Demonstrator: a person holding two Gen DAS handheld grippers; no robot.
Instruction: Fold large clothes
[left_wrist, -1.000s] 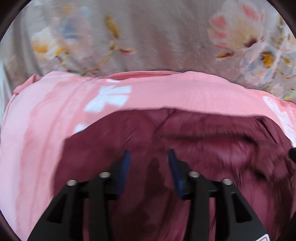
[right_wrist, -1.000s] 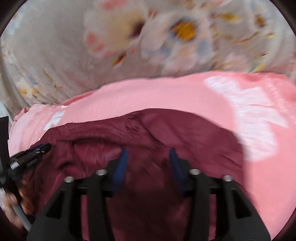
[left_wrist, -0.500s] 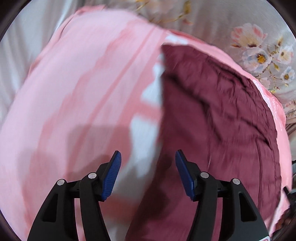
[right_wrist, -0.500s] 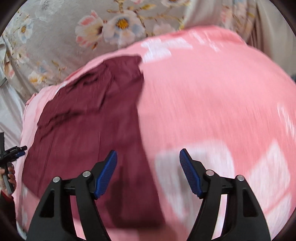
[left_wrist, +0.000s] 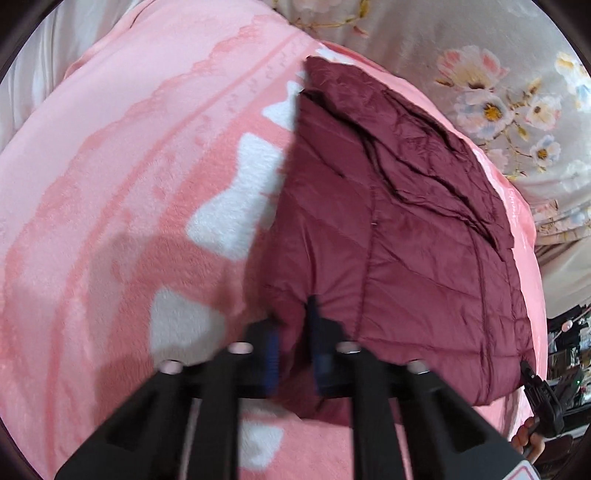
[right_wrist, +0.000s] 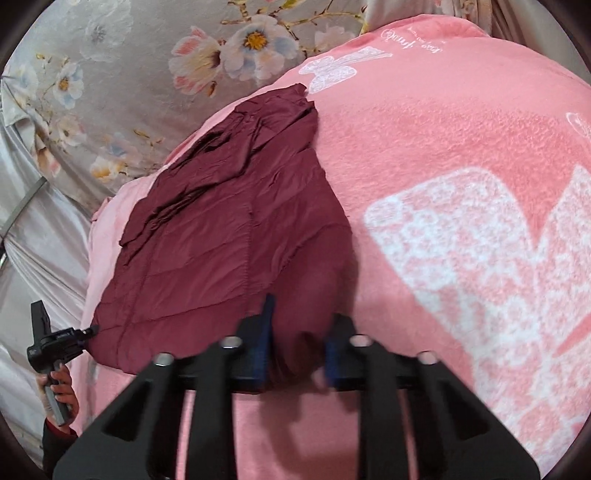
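While a maroon quilted jacket (left_wrist: 388, 236) is lying flat on a pink blanket (left_wrist: 122, 192), the left gripper (left_wrist: 293, 354) and right gripper (right_wrist: 295, 347) are each closing on its near hem, fabric bunching between their jaws.

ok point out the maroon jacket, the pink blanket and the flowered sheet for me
maroon jacket (left_wrist: 406, 229): left wrist view, on its quilted middle panel.
pink blanket (right_wrist: 443, 140): right wrist view, on a plain pink stretch right of the jacket.
flowered sheet (left_wrist: 487, 107): left wrist view, on a printed blossom at upper right.
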